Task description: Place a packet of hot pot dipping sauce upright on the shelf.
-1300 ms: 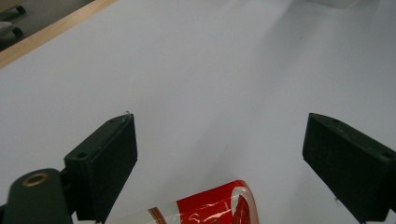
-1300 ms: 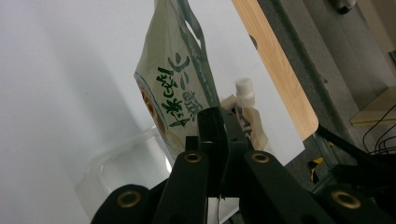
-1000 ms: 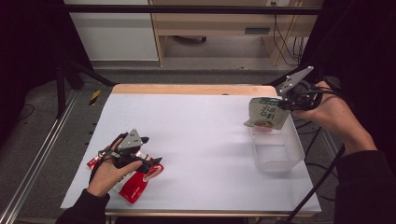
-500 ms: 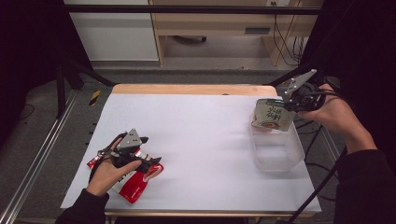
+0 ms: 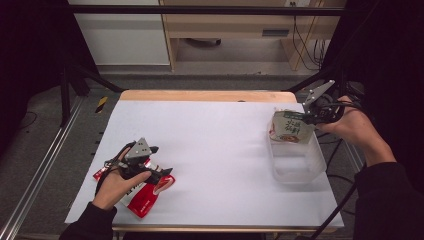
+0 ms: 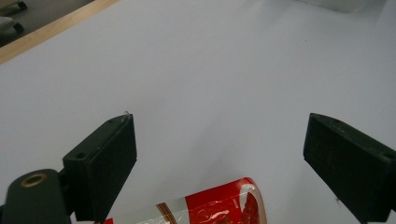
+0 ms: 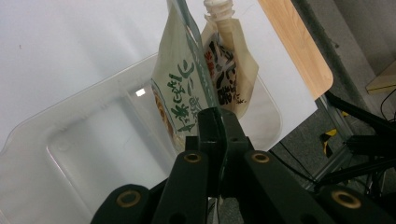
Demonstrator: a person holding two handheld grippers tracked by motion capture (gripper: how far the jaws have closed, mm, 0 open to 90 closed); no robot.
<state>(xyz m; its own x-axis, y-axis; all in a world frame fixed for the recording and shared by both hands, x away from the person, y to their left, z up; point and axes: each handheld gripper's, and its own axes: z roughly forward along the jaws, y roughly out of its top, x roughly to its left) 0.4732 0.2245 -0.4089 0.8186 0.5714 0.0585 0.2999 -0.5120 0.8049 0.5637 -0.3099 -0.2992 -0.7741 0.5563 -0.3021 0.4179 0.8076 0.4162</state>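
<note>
My right gripper (image 5: pixel 309 116) (image 7: pixel 212 122) is shut on the edge of a cream spouted pouch (image 5: pixel 289 127) (image 7: pixel 187 91) with green and black print. The pouch hangs over the far end of a clear plastic bin (image 5: pixel 295 167) (image 7: pixel 74 140) at the table's right side. At the front left, my left gripper (image 5: pixel 154 162) (image 6: pixel 219 154) stands open just above the table. A red and white snack packet (image 5: pixel 145 196) (image 6: pixel 219 205) lies flat beneath it, its end showing between the wide jaws without touching the pads.
The white table top (image 5: pixel 210 145) runs to a wooden far edge (image 5: pixel 200 96). Metal frame rails (image 5: pixel 45 165) line the left side, and cables (image 5: pixel 345 150) hang off the right. A wooden bench (image 5: pixel 240 30) stands on the floor beyond the table.
My right gripper has carried the pouch down and a little toward the bin, so the pouch now hangs lower over its far end. The left gripper has stayed put.
</note>
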